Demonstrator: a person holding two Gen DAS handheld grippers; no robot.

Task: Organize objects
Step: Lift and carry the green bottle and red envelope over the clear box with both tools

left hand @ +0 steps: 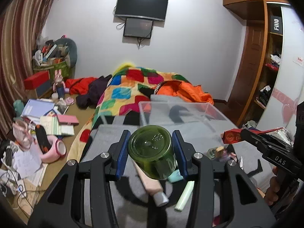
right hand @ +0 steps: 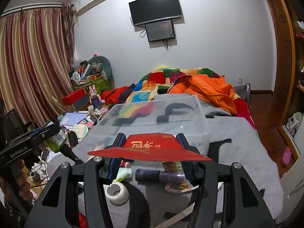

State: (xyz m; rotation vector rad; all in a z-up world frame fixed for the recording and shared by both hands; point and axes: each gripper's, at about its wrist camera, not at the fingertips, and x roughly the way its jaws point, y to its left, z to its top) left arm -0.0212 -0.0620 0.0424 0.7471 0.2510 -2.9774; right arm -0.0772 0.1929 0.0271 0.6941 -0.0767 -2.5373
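My left gripper (left hand: pixel 151 134) is shut on a green translucent bottle (left hand: pixel 152 152), its base turned toward the camera, lifted above the grey blanket (left hand: pixel 199 133). My right gripper (right hand: pixel 151 136) is shut on a flat red box with gold characters (right hand: pixel 150 148), its flap hanging open. The right gripper and its red box (left hand: pixel 231 136) also show at the right of the left wrist view. A clear plastic bin (left hand: pixel 171 106) stands just beyond both grippers on the blanket. Below lie a pink tube (left hand: pixel 150 184), a pale green tube (left hand: pixel 185 195), a white jar (right hand: pixel 116 191) and a purple tube (right hand: pixel 161 174).
Behind the bin the bed carries a colourful patchwork quilt (left hand: pixel 123 91) and an orange jacket (right hand: pixel 212 89). Books, papers, a pink slipper (left hand: pixel 55 148) and boxes crowd the floor at left. A wooden wardrobe (left hand: pixel 254 57) stands at right, curtains at left.
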